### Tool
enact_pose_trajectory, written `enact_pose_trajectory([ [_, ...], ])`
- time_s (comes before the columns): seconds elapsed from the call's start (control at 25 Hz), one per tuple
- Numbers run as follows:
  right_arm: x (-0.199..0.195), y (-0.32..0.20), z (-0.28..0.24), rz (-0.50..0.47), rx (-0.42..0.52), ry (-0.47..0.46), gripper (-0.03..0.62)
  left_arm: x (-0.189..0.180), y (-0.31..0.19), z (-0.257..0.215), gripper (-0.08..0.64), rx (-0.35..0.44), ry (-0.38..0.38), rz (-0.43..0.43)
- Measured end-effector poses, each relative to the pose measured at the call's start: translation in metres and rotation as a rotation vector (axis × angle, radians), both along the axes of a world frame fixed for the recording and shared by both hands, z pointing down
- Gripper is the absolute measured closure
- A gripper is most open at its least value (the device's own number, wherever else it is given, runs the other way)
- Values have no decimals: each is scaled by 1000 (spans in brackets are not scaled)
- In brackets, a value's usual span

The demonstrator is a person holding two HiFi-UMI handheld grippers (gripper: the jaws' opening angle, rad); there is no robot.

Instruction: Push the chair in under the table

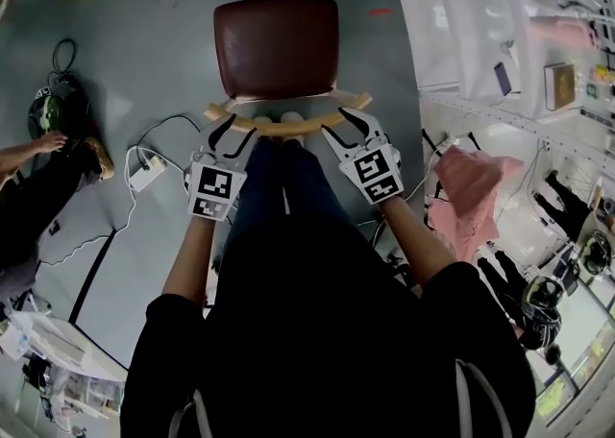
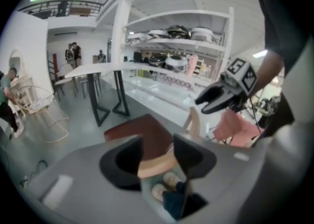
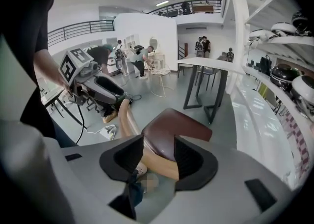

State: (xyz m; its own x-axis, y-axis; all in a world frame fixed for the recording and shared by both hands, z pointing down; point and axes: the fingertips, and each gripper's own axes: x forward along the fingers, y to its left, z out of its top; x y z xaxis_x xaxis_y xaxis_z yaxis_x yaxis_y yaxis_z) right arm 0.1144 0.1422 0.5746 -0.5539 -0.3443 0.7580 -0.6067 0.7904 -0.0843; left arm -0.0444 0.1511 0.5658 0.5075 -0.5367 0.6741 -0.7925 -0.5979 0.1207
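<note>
A chair with a dark red seat (image 1: 276,47) and a curved wooden backrest (image 1: 288,121) stands on the grey floor in front of me. My left gripper (image 1: 240,127) hovers at the backrest's left part, jaws open. My right gripper (image 1: 338,121) is at its right part, also open. In the left gripper view the backrest (image 2: 154,166) lies in the gap of the left gripper (image 2: 158,152), with no pad pressing on it. The right gripper (image 3: 158,154) likewise straddles the backrest (image 3: 162,165). A white-topped table (image 2: 98,68) with black legs stands beyond the chair.
A power strip (image 1: 147,175) with cables lies on the floor to the left. A person's hand (image 1: 43,143) and a helmet (image 1: 46,111) are at the far left. White shelving (image 1: 461,23) and a pink cloth (image 1: 466,191) fill the right side.
</note>
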Motion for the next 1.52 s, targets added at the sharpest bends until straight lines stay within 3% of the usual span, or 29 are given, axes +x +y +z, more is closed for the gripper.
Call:
enact_pose_trajectory([
  [0.2, 9, 11, 22, -82, -35, 89, 406, -1, 13, 21, 310, -55, -109, 124],
  [0.4, 18, 15, 43, -188, -50, 214, 392, 0, 22, 39, 295, -46, -253, 288],
  [0.68, 22, 18, 67, -486, 58, 448, 390, 2, 29, 66, 281, -18, -483, 520],
  [0.96, 18, 20, 86, -669, 124, 585, 388, -1, 30, 98, 281, 30, -698, 764],
  [1.16, 21, 20, 95, -718, 122, 627, 390, -3, 24, 107, 318, 26, -747, 814],
  [1.52, 16, 13, 97, -764, 99, 663, 390, -11, 18, 109, 341, -14, -731, 847],
])
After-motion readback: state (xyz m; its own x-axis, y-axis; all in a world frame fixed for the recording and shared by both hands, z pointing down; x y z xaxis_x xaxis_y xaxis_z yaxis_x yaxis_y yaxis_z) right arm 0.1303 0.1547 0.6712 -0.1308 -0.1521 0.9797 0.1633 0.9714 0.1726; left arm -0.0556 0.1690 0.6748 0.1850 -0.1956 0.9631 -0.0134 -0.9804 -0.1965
